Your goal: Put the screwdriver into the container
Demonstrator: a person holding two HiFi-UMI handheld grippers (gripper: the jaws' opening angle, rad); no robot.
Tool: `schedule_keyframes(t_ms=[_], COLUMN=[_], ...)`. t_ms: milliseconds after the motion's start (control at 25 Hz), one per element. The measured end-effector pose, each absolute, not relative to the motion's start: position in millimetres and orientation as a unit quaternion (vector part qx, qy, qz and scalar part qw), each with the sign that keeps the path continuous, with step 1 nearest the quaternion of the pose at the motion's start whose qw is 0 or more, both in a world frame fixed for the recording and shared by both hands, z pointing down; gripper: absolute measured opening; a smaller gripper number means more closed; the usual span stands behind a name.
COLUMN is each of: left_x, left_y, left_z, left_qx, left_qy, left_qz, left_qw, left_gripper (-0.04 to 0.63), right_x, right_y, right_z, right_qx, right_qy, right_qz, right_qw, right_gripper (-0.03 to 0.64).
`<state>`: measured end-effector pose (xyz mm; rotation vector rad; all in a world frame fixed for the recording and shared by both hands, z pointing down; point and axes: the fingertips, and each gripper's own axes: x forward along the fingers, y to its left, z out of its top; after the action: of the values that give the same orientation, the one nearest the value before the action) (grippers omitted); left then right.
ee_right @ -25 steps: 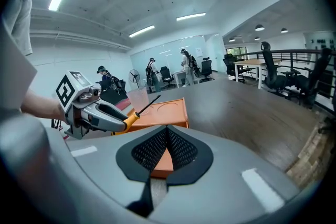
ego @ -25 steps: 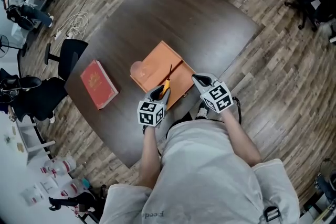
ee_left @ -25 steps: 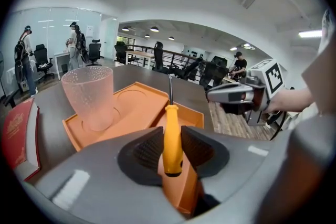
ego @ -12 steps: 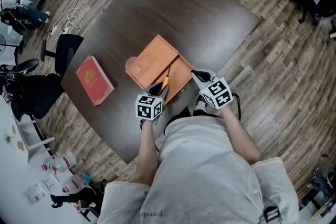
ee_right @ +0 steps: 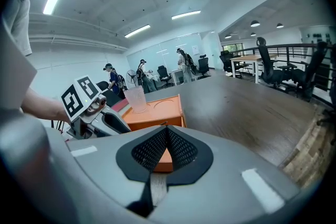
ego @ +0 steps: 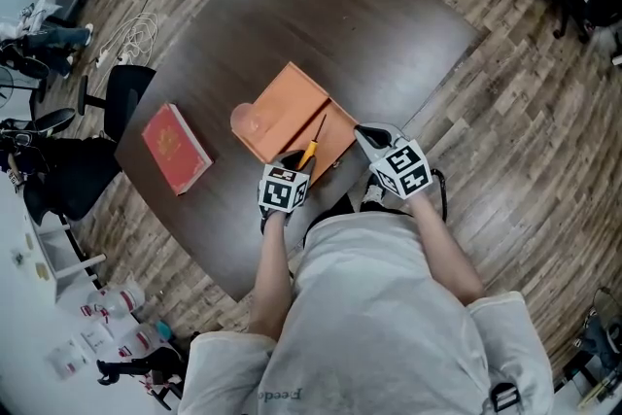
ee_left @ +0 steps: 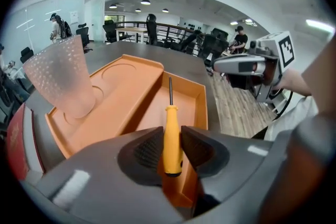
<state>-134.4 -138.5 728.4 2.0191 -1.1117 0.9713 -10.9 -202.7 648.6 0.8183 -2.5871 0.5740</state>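
Left gripper still holds screwdriver over container.

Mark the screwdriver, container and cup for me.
screwdriver [ee_left: 172, 139], left gripper view, yellow handle
container [ee_left: 190, 105], left gripper view, bare compartment floor
cup [ee_left: 60, 78], left gripper view, side wall

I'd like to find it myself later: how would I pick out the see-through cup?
On the big dark table lies one orange tray, beside a red book. The cup stands upright in a round recess at the tray's corner nearest the book. It is the only pale, frosted, see-through thing there; the yellow-handled screwdriver is slim and opaque.
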Motion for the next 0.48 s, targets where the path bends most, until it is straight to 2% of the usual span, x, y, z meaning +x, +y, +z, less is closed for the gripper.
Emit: schedule_keyframes(t_ms=[480], left_x=[-127.0], left_y=[-133.2], left_z=[749.6], left_qx=[0.750], left_qy=[-0.381], left_qz=[0.434], left_qw=[0.324], left_gripper=[0.163], right_x=[-2.8], right_y=[-205.6], right_z=[642.2], right_qx=[0.309], right_qy=[-0.912], right_qz=[0.204], right_qw=[0.176], right_gripper=[0.002])
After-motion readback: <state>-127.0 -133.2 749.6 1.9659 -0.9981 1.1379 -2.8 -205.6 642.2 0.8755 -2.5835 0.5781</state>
